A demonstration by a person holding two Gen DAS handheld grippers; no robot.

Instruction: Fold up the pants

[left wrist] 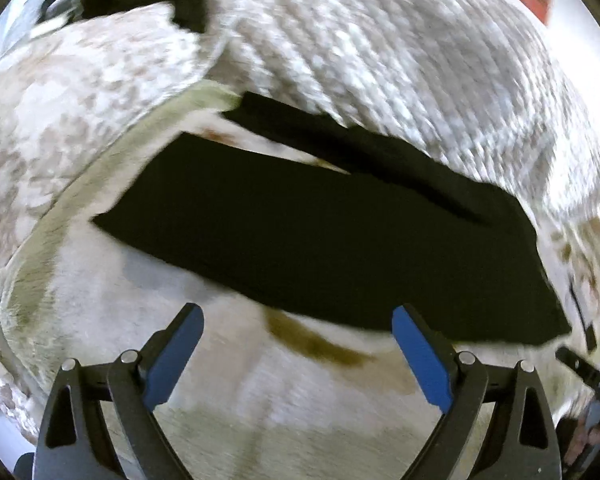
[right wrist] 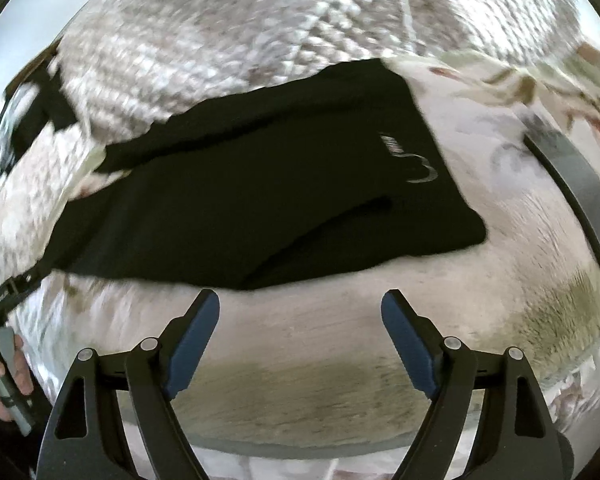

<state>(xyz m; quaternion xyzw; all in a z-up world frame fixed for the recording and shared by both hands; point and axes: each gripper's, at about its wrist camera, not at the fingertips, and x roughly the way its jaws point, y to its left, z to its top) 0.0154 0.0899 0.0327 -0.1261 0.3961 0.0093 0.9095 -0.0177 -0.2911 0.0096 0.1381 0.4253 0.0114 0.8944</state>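
Observation:
Black pants (left wrist: 300, 240) lie flat on a pale floral bedspread (left wrist: 260, 400), legs laid together as one long dark strip. In the right wrist view the pants (right wrist: 260, 184) show a small light logo near the right end. My left gripper (left wrist: 298, 312) is open and empty, hovering just in front of the pants' near edge. My right gripper (right wrist: 300, 296) is open and empty, also just short of the near edge. Both views are motion-blurred.
A white and grey knitted blanket (left wrist: 380, 60) lies bunched behind the pants, also in the right wrist view (right wrist: 240, 32). A dark grey curved strip (right wrist: 572, 188) lies on the bedspread at the right. The other hand-held gripper's handle (right wrist: 12, 384) shows at the left edge.

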